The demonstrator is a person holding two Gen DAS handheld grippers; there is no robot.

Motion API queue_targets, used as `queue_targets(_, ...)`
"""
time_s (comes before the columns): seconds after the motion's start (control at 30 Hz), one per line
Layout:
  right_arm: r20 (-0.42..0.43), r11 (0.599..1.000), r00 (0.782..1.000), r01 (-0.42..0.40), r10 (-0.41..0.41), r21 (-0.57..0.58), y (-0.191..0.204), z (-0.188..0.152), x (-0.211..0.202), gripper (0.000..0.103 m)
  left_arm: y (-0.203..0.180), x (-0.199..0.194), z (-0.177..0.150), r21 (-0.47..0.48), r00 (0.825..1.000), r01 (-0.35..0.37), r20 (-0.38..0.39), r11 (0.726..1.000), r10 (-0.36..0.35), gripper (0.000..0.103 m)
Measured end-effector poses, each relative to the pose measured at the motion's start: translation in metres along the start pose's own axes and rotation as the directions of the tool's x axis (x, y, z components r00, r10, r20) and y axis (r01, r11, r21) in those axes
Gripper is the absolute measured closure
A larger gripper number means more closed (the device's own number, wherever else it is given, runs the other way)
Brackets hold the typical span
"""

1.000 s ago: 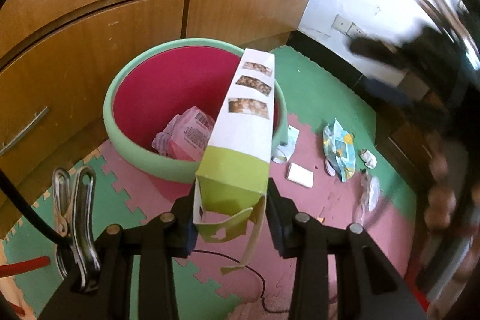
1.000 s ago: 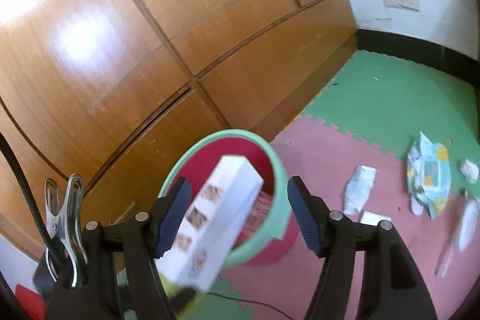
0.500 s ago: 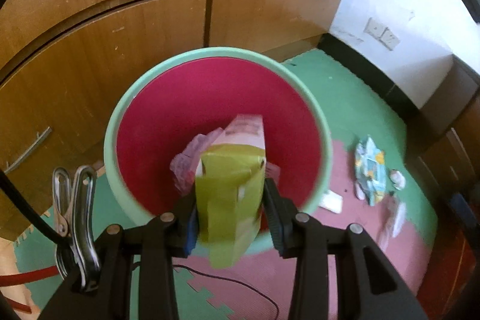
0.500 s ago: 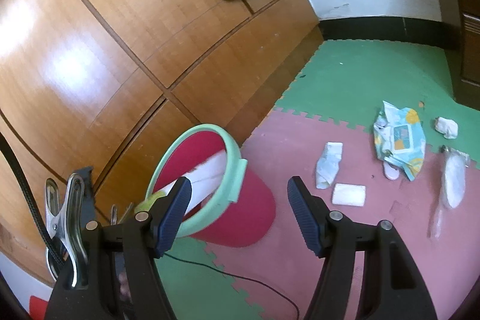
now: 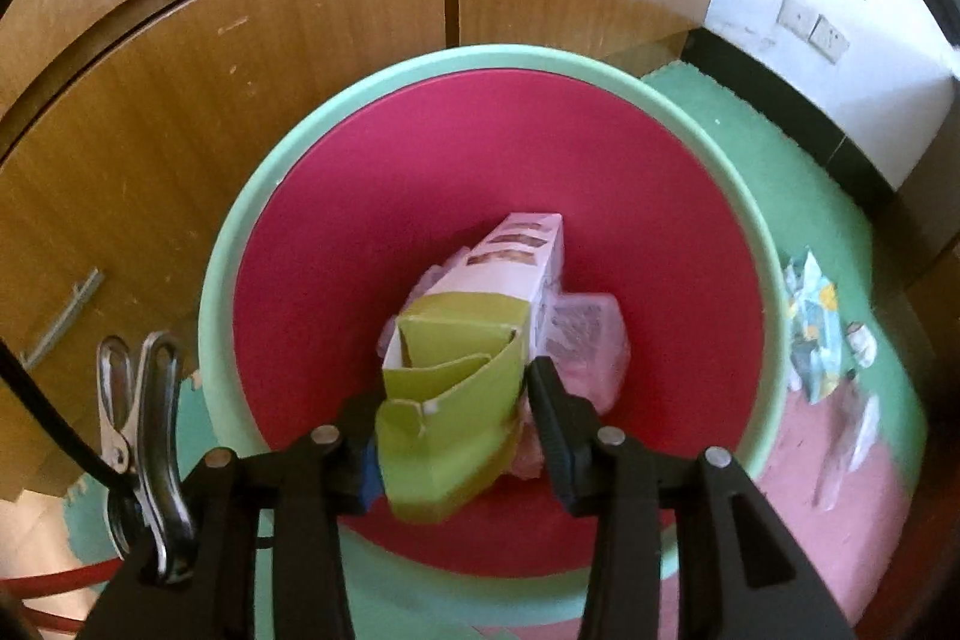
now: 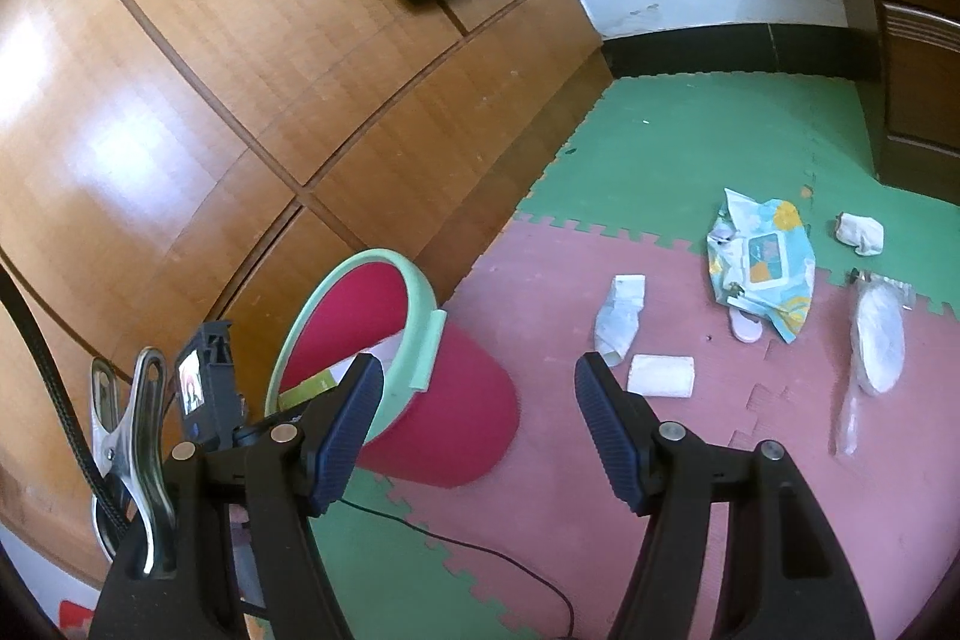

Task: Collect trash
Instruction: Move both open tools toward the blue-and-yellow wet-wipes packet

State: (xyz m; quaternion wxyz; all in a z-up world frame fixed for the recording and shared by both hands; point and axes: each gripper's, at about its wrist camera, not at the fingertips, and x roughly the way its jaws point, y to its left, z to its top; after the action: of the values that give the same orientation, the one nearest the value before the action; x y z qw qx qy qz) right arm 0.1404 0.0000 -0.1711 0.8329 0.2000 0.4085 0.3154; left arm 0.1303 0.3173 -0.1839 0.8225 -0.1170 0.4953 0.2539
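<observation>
- Left wrist view: the left gripper (image 5: 456,418) points steeply down into the bin (image 5: 240,244), its fingers on either side of the carton (image 5: 462,376).
- The jaws have just been opening with the carton between them. The right pad looks about clear of the green end; whether the left pad still touches it I cannot tell.
- The carton is inside the bin, its white far end down on a pink packet (image 5: 585,334), its green near end at the jaws.
- The carton looks like empty card: light, stiff along its sides, soft at the torn green flaps. A grip across the flat sides holds better than one on the flaps, which would likely crush or tear.
- Right wrist view: the right gripper (image 6: 477,418) is released, jaws wide with nothing between them, aimed over the pink mat (image 6: 750,520).
- The bin stands on the near left by the wooden cabinet (image 6: 240,88); a green corner of the carton shows over its rim.
- More trash lies on the mat to the right: a crumpled tissue (image 6: 621,316), a small white pack (image 6: 661,375), a printed wipes pouch (image 6: 762,262), a clear wrapper (image 6: 876,340) and a white scrap (image 6: 861,232).
- These look light and limp. The pouch and wrapper are probably slippery film, best pinched at a raised fold; the white pack looks firmer, to be taken across its short sides.
</observation>
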Motion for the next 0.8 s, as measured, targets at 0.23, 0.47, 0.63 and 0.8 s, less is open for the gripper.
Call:
queue_targets(0.23,0.001,1.000,1.000,0.012,-0.012,0.003,-0.005,-0.004,-0.004,0.035,0.007,-0.004,0.003,-0.017,0.995,0.095,-0.008,0.995,-0.095,0.047)
queue_targets(0.47,0.030,1.000,0.999,0.020,-0.020,-0.002,-0.015,-0.008,-0.020,0.035,0.003,-0.045,-0.005,-0.017,0.983,0.170,0.071,0.985,-0.169,0.042)
queue_targets(0.63,0.062,0.999,0.997,0.047,-0.046,-0.005,-0.028,-0.013,-0.037,0.035,-0.026,-0.076,-0.012,0.056,0.965,0.229,0.115,0.972,-0.234,0.036)
queue_targets(0.8,0.078,0.996,0.993,0.089,-0.088,-0.013,-0.044,-0.021,-0.053,0.035,-0.060,-0.104,-0.022,0.173,0.942,0.284,0.135,0.943,-0.308,0.032)
